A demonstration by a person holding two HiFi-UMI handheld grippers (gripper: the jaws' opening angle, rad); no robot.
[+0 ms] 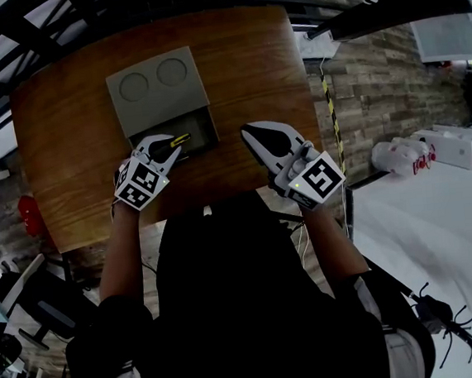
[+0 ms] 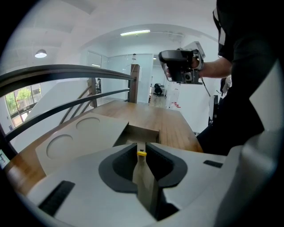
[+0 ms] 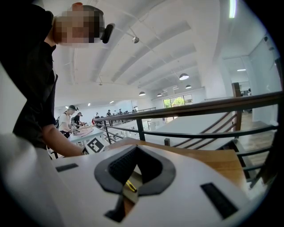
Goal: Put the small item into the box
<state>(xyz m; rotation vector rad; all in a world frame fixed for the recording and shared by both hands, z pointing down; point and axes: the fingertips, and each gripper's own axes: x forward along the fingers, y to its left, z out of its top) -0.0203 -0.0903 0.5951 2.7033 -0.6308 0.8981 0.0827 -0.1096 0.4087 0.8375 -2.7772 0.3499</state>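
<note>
Yellow item (image 2: 141,153) in left gripper (image 2: 141,156)

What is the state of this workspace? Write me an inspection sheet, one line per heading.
surface: wooden table, carrying only the box.
job's things: grey box, near compartment open; small yellow-and-black item held at that opening, not yet released.
clutter: nothing seen on the table.
grippers: left tool shut on the small yellow-and-black item; right tool jaws together, holding nothing, to the right of the box and clear of it.
cables: black strands on the white floor; cannot tell whether they are cables.
surroundings: black railing beyond the table; white bags on the floor to the right.
</note>
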